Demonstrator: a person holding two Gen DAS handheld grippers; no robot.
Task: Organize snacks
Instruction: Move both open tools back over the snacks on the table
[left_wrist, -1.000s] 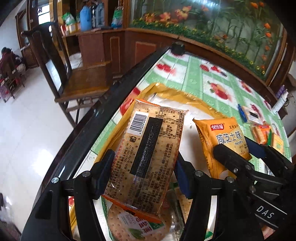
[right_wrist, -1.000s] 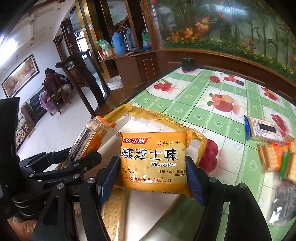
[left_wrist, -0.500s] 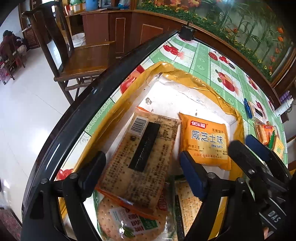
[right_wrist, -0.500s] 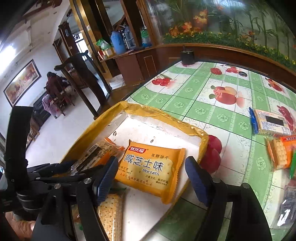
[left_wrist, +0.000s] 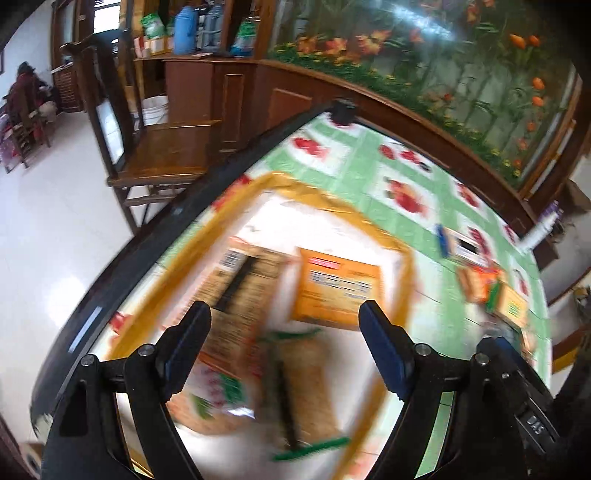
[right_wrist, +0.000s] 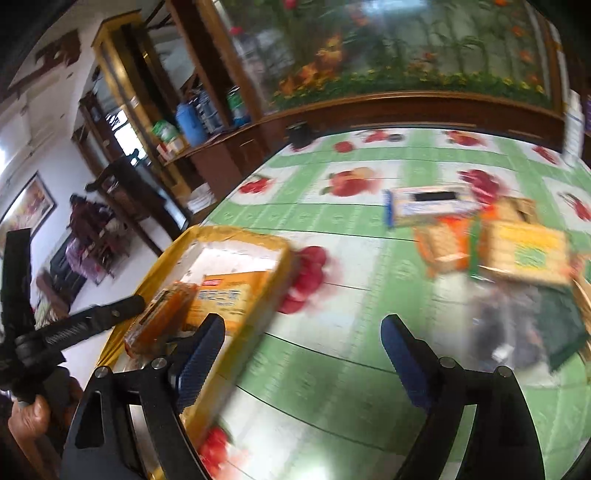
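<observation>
The left gripper (left_wrist: 284, 343) stood with its jaws wide apart and empty, above the yellow-rimmed tray (left_wrist: 236, 201) at the centre of its frame, where an orange biscuit packet (left_wrist: 338, 291) lay beside a barcoded cracker packet (left_wrist: 240, 280). The right gripper (right_wrist: 303, 350) was likewise spread and empty over the green fruit-print tablecloth (right_wrist: 332, 218). Loose snack packets (right_wrist: 480, 236), blurred, lay at the right of that frame, well apart from the tray.

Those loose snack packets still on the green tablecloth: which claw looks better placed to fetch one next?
Probably the right claw: open, empty, and facing the loose packets. The left claw, also open, hangs over the yellow tray.
</observation>
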